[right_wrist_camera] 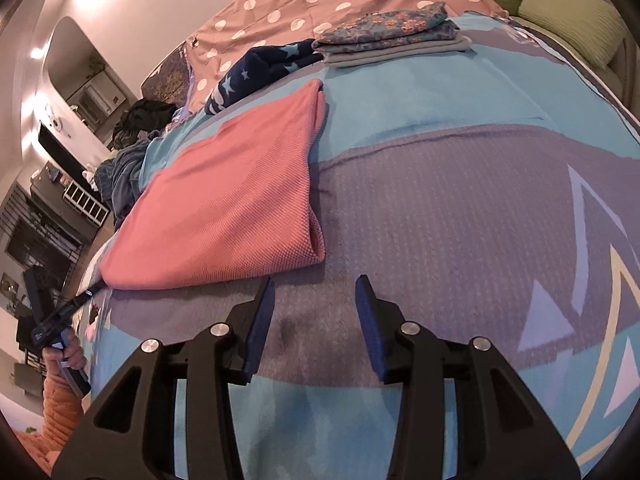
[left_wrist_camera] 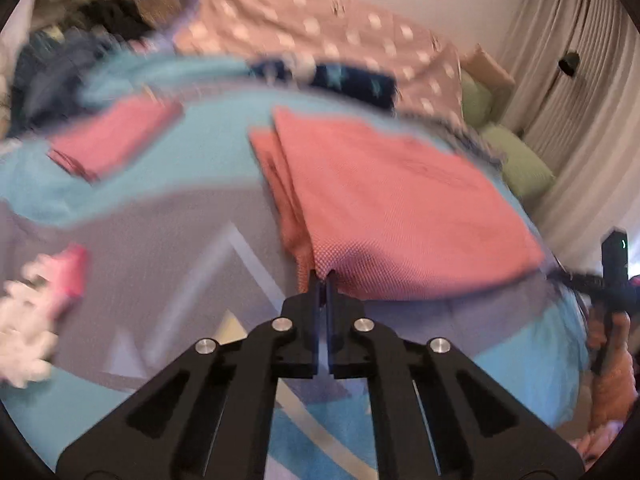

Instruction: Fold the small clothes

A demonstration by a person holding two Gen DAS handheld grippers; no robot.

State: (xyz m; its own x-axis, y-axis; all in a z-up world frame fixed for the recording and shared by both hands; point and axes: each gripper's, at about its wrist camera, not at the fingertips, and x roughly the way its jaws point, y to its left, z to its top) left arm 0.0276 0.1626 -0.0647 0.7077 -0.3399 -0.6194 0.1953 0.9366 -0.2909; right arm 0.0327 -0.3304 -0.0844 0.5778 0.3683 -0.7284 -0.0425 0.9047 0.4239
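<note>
On bedspread [right_wrist_camera: 440, 184], left claw [left_wrist_camera: 323, 280] pinches pink cloth [left_wrist_camera: 392, 208] corner; right claw [right_wrist_camera: 316, 292] wide, just beside.

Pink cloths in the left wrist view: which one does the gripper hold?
The large pink cloth, pinched at its near corner by the left gripper; the small folded one lies apart.

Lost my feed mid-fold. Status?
Left gripper shut on near corner of pink cloth. Right gripper open, empty, just short of the cloth's near edge. Cloth lies folded on the blue-grey bedspread. Nothing in the way.
</note>
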